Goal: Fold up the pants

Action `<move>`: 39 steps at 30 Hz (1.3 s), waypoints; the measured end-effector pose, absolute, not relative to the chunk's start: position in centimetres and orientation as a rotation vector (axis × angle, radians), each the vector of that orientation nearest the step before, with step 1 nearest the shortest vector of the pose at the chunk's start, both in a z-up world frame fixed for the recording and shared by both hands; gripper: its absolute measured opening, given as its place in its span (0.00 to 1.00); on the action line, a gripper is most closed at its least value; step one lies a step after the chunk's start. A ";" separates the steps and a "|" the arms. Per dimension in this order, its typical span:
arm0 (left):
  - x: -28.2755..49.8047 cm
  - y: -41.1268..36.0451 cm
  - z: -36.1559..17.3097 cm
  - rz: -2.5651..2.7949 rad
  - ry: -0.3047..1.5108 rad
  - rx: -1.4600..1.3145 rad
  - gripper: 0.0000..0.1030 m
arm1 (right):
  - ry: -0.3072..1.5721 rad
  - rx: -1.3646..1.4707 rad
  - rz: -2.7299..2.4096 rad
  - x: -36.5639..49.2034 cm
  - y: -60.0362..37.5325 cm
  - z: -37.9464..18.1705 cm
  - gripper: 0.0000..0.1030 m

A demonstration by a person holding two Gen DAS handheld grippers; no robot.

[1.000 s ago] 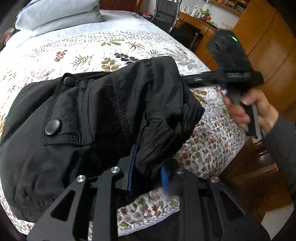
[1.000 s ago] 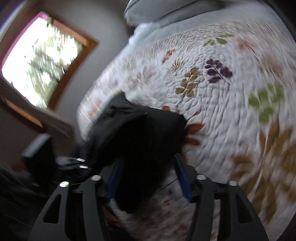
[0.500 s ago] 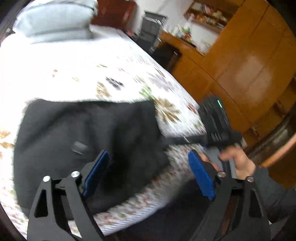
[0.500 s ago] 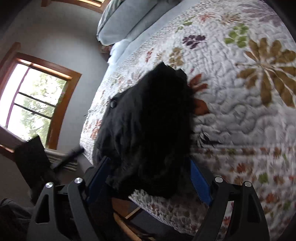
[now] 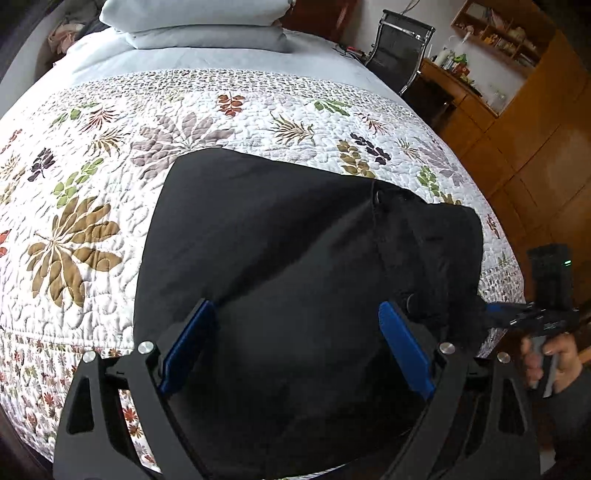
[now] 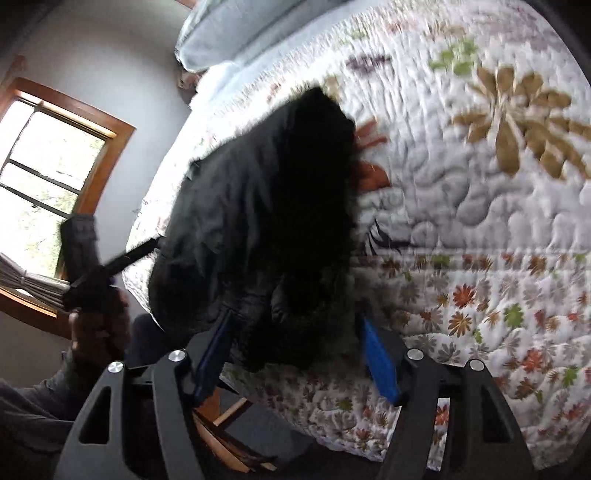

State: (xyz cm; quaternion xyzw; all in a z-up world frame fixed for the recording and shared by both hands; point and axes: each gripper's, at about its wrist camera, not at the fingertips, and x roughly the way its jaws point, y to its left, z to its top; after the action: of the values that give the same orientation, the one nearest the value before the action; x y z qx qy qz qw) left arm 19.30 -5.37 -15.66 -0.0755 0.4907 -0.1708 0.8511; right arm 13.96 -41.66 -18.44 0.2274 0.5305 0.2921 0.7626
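Black pants (image 5: pixel 295 229) lie folded on the floral quilt (image 5: pixel 92 192), close to the bed's near edge. My left gripper (image 5: pixel 295 306) hovers just above their near part, open wide, with nothing pinched between its blue pads (image 5: pixel 188 350). In the left wrist view my right gripper (image 5: pixel 495 312) reaches the pants' right end from the side, held by a hand (image 5: pixel 554 362). In the right wrist view the right gripper (image 6: pixel 295 315) has its jaws closing around the bunched end of the pants (image 6: pixel 258 221), and the cloth fills the gap between the pads. The left gripper (image 6: pixel 155 243) shows at the far side.
Pale blue pillows (image 5: pixel 195 22) sit at the head of the bed. An office chair (image 5: pixel 399 48), a desk and wooden wardrobes (image 5: pixel 535 122) stand beyond the right side. A window (image 6: pixel 48 177) is on the left wall. The quilt's edge (image 6: pixel 369 417) drops off just below the pants.
The left gripper let go of the cloth, opened wide and shifted sideways over the pants, which now lie flatter. The right gripper opened, then closed in on the pants' end again.
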 end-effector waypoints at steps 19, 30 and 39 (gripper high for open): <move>21.0 -1.6 -13.4 -0.398 1.017 -0.250 0.88 | 1.130 0.557 0.540 19.5 -41.6 -16.3 0.83; 29.8 -2.7 -14.4 -0.496 1.134 -0.234 0.88 | 1.151 0.516 0.782 26.1 -37.9 -16.2 0.24; 31.5 -0.8 -17.1 -0.287 1.169 -0.203 0.78 | 1.175 0.456 0.753 28.1 -37.5 -17.7 0.22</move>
State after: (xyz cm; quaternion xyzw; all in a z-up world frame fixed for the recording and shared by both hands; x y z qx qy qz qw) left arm 31.49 -0.82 -17.08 -0.0952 0.5488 -0.1346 0.8196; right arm 28.14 -37.50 -17.70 0.2082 0.5363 0.3435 0.7423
